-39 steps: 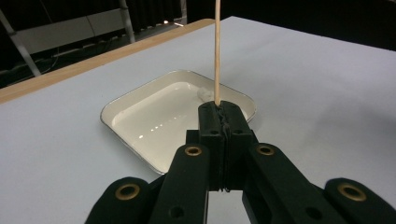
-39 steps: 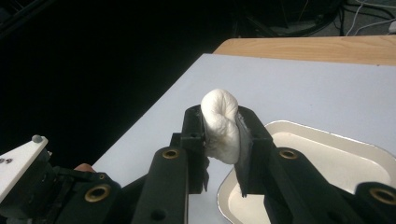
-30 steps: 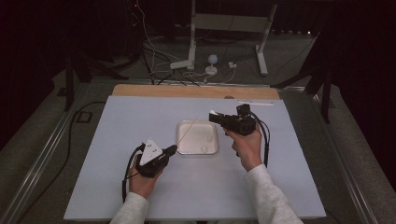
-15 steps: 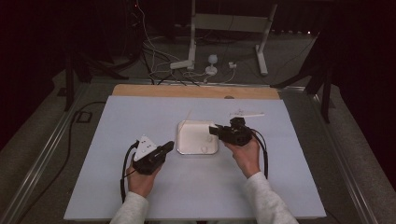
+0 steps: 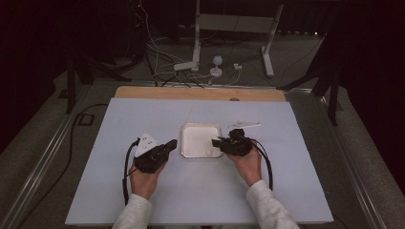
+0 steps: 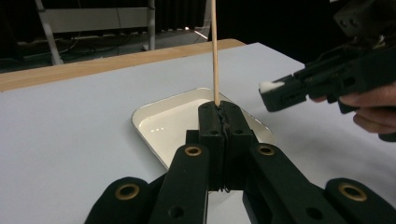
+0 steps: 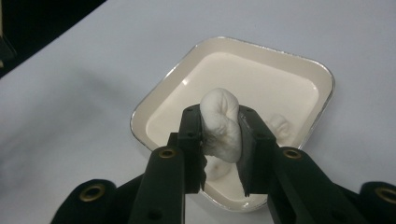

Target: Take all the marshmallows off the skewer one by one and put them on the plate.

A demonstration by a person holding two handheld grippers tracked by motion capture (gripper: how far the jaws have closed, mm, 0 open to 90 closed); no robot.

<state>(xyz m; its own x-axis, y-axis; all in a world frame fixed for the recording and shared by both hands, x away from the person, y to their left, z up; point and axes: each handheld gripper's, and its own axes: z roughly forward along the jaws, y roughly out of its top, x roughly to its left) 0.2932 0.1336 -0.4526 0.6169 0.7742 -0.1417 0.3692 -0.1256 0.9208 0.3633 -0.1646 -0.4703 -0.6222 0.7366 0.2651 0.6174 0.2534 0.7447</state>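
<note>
Bringing soft white lump (image 7: 219, 128), pinched in right claw (image 7: 219, 135) over tray (image 7: 299, 65), toward upright stick (image 6: 214, 51) clamped in left claw (image 6: 219, 109); next, likely pressing lump squarely onto stick's tip.

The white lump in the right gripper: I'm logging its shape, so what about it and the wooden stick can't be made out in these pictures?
- White lump, right gripper view: its sides are covered by the right gripper's pads.
- High view: the lump is too small to make out.
- Wooden stick, left gripper view: its top is cut off by the upper edge; its lower end is hidden inside the left gripper.
- Tray, right gripper view: jaws hide its near floor.
</note>
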